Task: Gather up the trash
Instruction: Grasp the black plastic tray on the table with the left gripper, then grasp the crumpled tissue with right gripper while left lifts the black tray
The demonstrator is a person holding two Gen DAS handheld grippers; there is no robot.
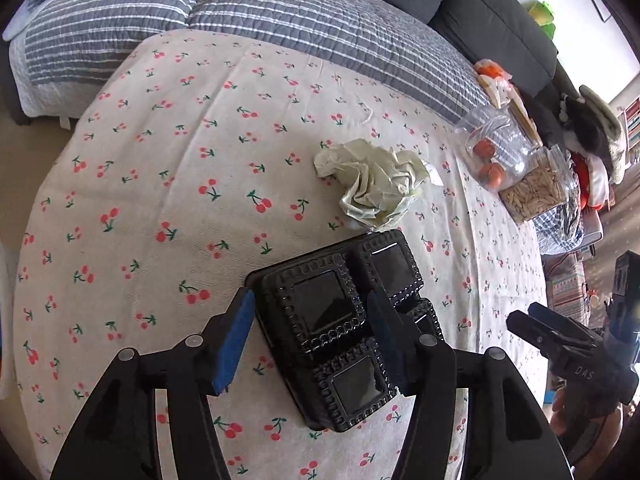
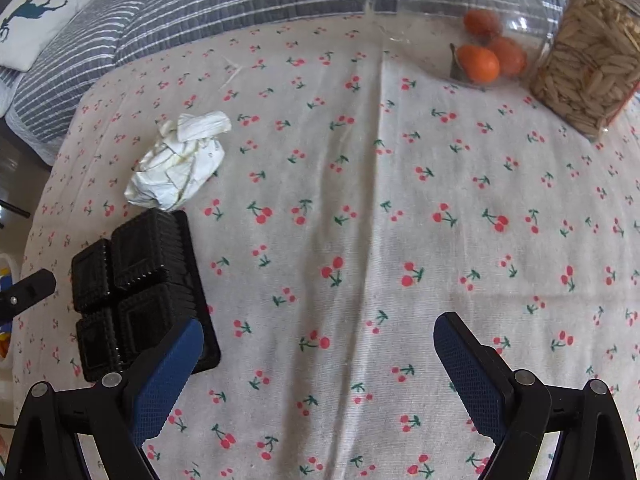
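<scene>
Blue-padded, the left claw (image 1: 310,344) hangs spread astride the black plastic tray (image 1: 344,328) on the bench (image 1: 168,184), the tray's long axis running between its fingers. Right claw (image 2: 316,380), also spread, sits farther off; crumpled paper (image 1: 374,180) lies just beyond the tray.

the left wrist view looks steeply down, close over the black ribbed plastic compartment tray (image 1: 344,328) near the cherry-print cloth-covered table's (image 1: 160,152) near edge, facing the far edge and grey striped bedding (image 1: 280,12). the right wrist view sits higher and further right, facing the same way. both views share the tray (image 2: 140,292), crumpled white paper wad (image 1: 372,180) (image 2: 178,162) and clear glass jar of oranges (image 1: 492,152) (image 2: 476,28).
</scene>
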